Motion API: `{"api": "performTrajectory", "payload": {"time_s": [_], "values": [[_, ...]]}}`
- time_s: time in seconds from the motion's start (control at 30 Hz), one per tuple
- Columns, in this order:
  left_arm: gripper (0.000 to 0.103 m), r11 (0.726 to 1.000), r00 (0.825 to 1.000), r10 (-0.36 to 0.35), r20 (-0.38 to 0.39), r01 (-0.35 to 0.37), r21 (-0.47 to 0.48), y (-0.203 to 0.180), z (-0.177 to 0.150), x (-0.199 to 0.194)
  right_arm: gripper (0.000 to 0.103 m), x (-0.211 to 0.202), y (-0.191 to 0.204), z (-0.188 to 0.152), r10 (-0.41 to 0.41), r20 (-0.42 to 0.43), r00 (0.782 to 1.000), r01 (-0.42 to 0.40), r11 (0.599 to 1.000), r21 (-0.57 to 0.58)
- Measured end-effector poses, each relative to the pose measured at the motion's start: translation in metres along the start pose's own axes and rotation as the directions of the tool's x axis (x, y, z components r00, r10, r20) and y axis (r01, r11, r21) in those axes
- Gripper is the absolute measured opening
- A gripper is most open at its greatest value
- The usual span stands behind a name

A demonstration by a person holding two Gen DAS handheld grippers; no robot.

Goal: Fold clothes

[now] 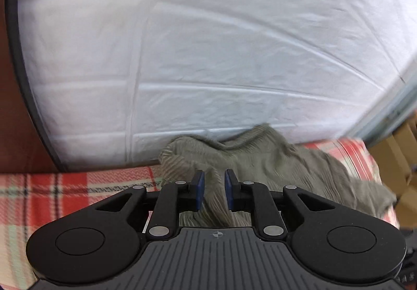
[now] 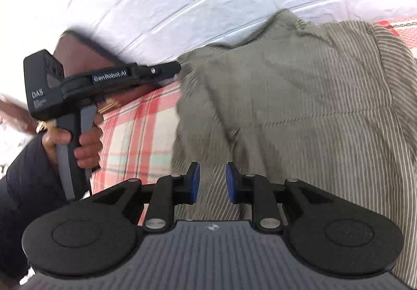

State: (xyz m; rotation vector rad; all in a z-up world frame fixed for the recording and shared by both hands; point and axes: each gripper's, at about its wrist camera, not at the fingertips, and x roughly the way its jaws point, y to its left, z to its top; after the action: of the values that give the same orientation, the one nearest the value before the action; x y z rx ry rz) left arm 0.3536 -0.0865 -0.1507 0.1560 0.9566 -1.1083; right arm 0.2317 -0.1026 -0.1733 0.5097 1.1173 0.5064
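Left wrist view: the left gripper (image 1: 213, 191) sits at lower centre with its jaws parted and the pads clear of the cloth. The olive striped garment (image 1: 260, 159) lies bunched from centre to lower right on the plaid sheet (image 1: 65, 185), below the white padded wall (image 1: 208, 42). Closing here may catch only a loose ridge, so the fold drags crooked.

Right wrist view: the right gripper (image 2: 212, 181) at lower centre is likewise released over the garment, which fills the right half. A hand (image 2: 86, 146) at left holds the left gripper at the garment's edge. Uneven pulls could twist it.
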Motion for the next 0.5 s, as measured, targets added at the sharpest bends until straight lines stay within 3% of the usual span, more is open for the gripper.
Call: {"api": "performTrajectory", "payload": {"time_s": [0.17, 0.23, 0.37, 0.5], "values": [[0.031, 0.983, 0.987, -0.119, -0.107, 0.132, 0.128, -0.03, -0.027, -0.012, 0.025, 0.011, 0.001, -0.024, 0.01, -0.052, 0.999, -0.01, 1.0, 0.01], [0.031, 0.98, 0.986, -0.085, -0.146, 0.11, 0.167, -0.037, -0.04, 0.002, 0.025, 0.017, -0.001, -0.032, 0.007, -0.069, 0.998, -0.005, 1.0, 0.022], [0.031, 0.993, 0.983, 0.001, -0.183, 0.02, 0.112, -0.02, -0.05, 0.036, 0.025, 0.029, -0.009, -0.041, -0.028, -0.083, 0.996, 0.03, 0.999, 0.029], [0.028, 0.998, 0.983, 0.008, -0.181, 0.003, 0.062, -0.011, -0.047, 0.048, 0.012, 0.042, -0.016, -0.041, -0.05, -0.086, 0.995, 0.053, 0.998, 0.033]]}}
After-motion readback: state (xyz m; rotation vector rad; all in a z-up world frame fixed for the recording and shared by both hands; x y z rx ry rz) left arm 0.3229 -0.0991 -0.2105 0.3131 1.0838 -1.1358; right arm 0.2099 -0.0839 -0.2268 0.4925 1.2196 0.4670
